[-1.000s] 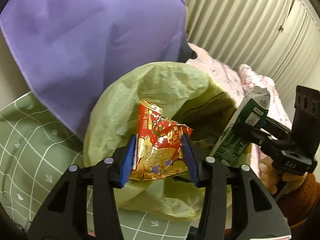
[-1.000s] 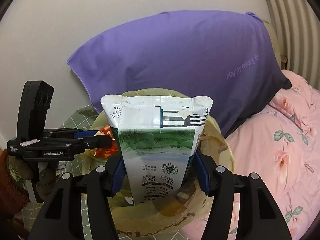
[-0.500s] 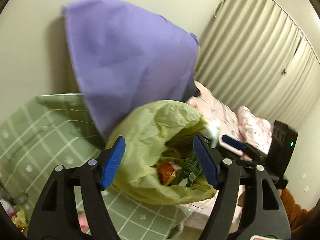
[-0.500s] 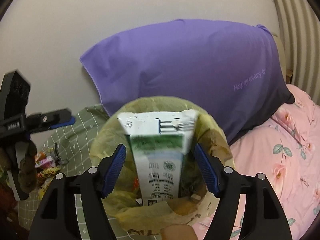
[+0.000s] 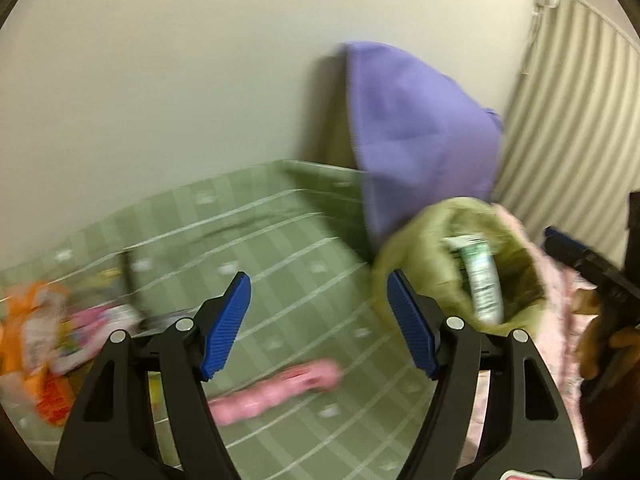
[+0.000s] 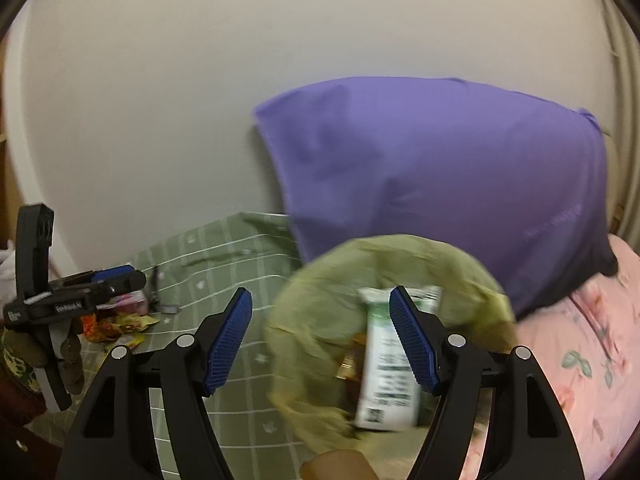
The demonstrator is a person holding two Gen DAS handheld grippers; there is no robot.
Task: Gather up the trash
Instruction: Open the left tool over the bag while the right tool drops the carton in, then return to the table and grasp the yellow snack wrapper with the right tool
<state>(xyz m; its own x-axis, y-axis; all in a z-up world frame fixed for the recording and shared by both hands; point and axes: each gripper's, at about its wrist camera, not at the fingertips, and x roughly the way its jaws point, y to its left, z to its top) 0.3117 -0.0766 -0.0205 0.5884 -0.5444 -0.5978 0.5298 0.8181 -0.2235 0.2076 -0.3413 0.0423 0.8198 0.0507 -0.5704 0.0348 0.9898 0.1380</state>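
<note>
A yellow-green trash bag (image 5: 416,248) stands open on the bed, with a green-and-white milk carton (image 5: 480,276) inside it. The right wrist view shows the bag (image 6: 316,308) and the carton (image 6: 388,384) close below, with a red wrapper's edge (image 6: 352,364) beside the carton. My left gripper (image 5: 320,324) is open and empty, left of the bag over the green blanket. My right gripper (image 6: 320,338) is open and empty above the bag's mouth. More wrappers (image 5: 36,344) lie at the far left, blurred.
A green checked blanket (image 5: 260,240) covers the bed's left side. A pink strip-shaped packet (image 5: 276,392) lies on it near my left gripper. A purple pillow (image 6: 440,168) leans on the wall behind the bag. A pink floral sheet (image 6: 580,352) is at the right.
Both grippers let go: the red wrapper and the milk carton dropped into the bag. My left gripper then swung left toward the wrappers; the right drew back a little.
</note>
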